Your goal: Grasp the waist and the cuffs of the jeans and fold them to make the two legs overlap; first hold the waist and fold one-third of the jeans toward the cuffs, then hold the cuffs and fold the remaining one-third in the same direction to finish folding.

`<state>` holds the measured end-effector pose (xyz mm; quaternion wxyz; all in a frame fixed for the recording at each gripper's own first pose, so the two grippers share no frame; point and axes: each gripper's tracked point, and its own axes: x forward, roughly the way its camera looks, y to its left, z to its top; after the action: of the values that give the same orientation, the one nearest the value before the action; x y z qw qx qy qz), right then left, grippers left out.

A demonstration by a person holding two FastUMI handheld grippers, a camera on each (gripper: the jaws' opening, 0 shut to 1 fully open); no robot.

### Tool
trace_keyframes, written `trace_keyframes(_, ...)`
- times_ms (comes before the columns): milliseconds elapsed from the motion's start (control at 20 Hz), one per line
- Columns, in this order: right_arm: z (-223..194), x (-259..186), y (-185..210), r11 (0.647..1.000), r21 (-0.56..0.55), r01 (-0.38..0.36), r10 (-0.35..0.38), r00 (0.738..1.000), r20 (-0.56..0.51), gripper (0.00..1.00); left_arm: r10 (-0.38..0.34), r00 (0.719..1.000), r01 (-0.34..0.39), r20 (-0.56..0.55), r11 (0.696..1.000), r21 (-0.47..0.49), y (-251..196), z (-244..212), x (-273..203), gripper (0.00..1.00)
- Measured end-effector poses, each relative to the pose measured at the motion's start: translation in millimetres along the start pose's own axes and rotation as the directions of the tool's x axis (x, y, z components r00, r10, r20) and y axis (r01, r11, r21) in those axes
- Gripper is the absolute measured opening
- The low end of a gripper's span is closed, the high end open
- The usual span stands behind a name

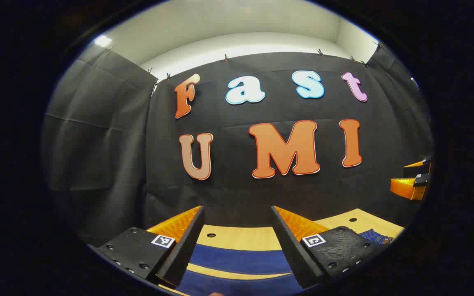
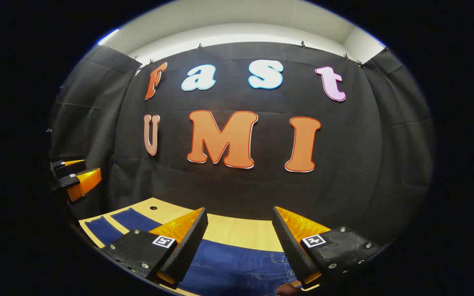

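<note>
Both claws hover spread wide and empty above the jeans [image 2: 237,263] lying flat on the counter [image 2: 241,230] — left claw [image 1: 237,250] over the legs, right claw [image 2: 239,250] over the waist — best to drop straight and pinch the edges squarely.

The jeans [image 1: 241,259] lie flat on the table [image 1: 237,237], their two legs stretched side by side with a strip of tabletop between them. The left gripper [image 1: 237,246] hangs above the leg end, its fingers spread to either side of the cloth. The right gripper [image 2: 240,246] hangs above the waist end, fingers likewise spread apart. Each gripper sits well apart from the other, at the far side edge of the other's view. Beyond the table's far edge stands the booth's cloth wall [image 2: 241,189]
</note>
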<state>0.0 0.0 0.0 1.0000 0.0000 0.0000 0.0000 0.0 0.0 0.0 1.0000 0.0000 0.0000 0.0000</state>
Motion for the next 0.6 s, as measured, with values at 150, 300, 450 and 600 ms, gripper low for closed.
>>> trace_keyframes(150,-14,11,-13,1.000,-0.009,0.006,-0.007,1.000,-0.019,0.96,0.016,1.000,-0.016,-0.002,1.000,0.010,0,-7,14,0.99)
trace_keyframes(300,-22,14,-21,1.000,-0.005,0.014,-0.014,0.999,-0.034,0.96,0.023,1.000,-0.023,0.014,0.999,0.028,2,-3,18,0.96)
trace_keyframes(450,-30,14,-30,0.999,-0.014,0.038,-0.039,0.999,-0.037,0.96,0.030,1.000,-0.030,0.005,0.999,0.036,5,-5,23,0.99)
trace_keyframes(600,-37,13,-30,0.999,0.000,0.049,-0.049,0.997,-0.054,0.96,0.041,0.998,-0.037,-0.049,0.996,0.078,12,-21,31,0.97)
